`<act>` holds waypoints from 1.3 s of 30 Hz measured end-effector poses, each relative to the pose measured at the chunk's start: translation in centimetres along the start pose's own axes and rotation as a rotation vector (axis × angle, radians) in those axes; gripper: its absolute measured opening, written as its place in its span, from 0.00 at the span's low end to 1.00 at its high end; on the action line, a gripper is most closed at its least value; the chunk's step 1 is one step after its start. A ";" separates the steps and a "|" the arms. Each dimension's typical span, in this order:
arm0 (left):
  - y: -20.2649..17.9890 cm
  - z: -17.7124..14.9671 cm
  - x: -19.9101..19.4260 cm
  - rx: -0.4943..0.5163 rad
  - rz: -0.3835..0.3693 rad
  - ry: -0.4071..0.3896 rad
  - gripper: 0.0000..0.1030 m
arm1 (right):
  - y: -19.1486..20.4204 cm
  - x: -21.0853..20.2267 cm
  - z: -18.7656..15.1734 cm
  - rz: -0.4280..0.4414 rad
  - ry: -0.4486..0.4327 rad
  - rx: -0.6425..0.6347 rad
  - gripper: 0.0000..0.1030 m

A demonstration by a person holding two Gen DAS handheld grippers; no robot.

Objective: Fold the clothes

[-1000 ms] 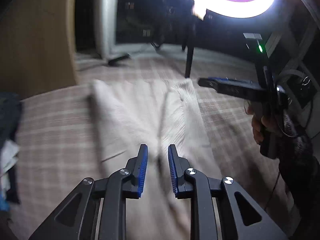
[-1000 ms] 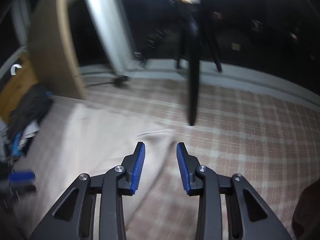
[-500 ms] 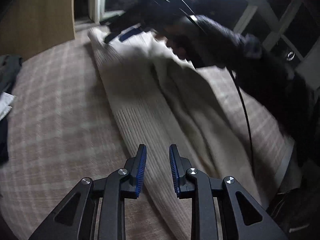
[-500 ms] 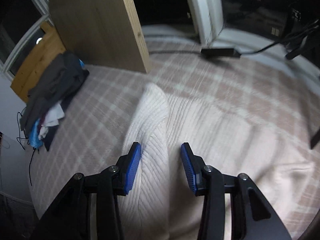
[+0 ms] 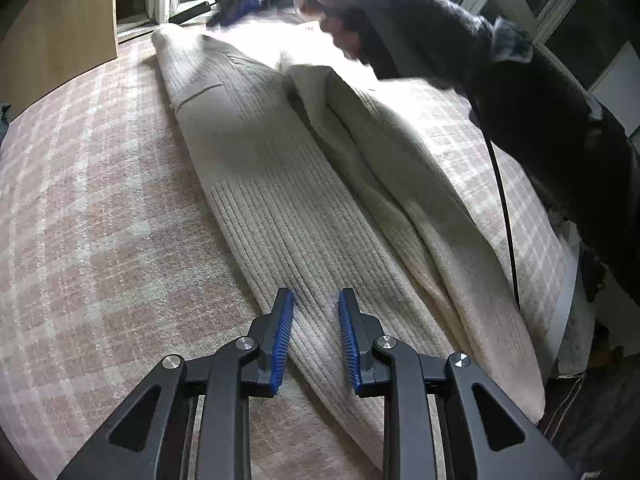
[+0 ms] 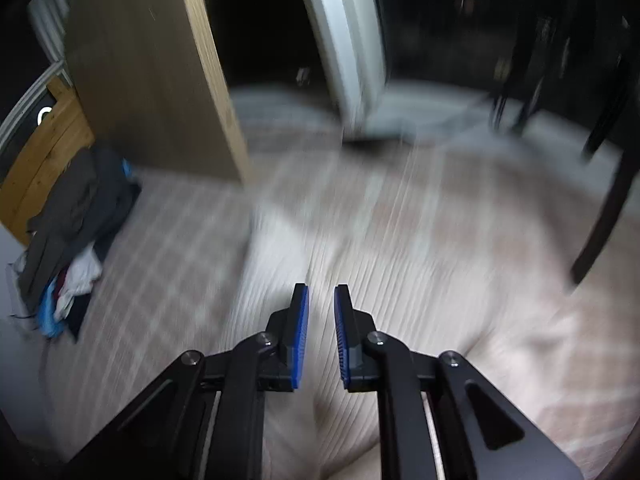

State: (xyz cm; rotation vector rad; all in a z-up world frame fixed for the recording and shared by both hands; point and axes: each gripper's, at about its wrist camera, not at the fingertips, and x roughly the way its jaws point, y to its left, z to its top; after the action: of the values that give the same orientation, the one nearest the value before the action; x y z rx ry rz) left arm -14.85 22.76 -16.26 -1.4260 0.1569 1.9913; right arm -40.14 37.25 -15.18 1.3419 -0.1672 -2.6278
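**Cream ribbed garment stretched along the checked bed cover**

The left wrist view is sharp: a long cream ribbed knit garment [image 5: 280,184] lies on the pink checked cover [image 5: 92,208], one edge folded over itself in a soft roll. The left gripper [image 5: 316,344] hovers above its near end, blue pads spread, nothing between them. A dark fuzzy sleeve [image 5: 500,64] reaches to the far end. The right wrist view is blurred; it alone shows a pile of dark clothes [image 6: 76,236] beside a wooden panel [image 6: 152,76]. The right gripper [image 6: 321,336] is over the knit, its pads a little apart.
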 end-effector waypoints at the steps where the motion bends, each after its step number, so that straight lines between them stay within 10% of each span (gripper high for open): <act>1: 0.0 0.0 0.0 0.004 0.000 0.000 0.22 | 0.7 0.0 0.5 0.036 -0.005 -0.019 0.13; 8: 0.4 0.1 -0.1 -0.008 -0.026 -0.011 0.23 | 2.0 5.7 1.3 0.033 0.167 -0.021 0.10; 15: 2.7 -1.5 -4.7 -0.081 -0.040 -0.014 0.23 | -0.1 -10.0 -0.3 0.071 0.036 0.075 0.15; 18: 3.1 -3.1 -6.6 -0.099 -0.067 -0.008 0.28 | -0.9 -18.0 -4.7 0.047 0.006 0.130 0.38; 23: 1.9 -6.9 -7.2 -0.097 -0.121 0.058 0.30 | -0.2 -25.1 -18.7 -0.026 0.095 0.274 0.40; 28: -1.9 -9.5 -5.7 -0.131 -0.182 0.117 0.30 | 1.5 -24.0 -31.2 0.023 0.193 0.498 0.40; 39: -13.5 -10.2 -1.4 0.049 -0.162 0.123 0.30 | 4.0 -22.8 -37.3 0.074 0.262 0.420 0.40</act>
State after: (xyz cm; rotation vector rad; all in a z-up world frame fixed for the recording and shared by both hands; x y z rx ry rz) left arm 1.34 27.81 -15.27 -1.4821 0.1390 1.7594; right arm 3.67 37.63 -18.28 1.7513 -0.7470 -2.4082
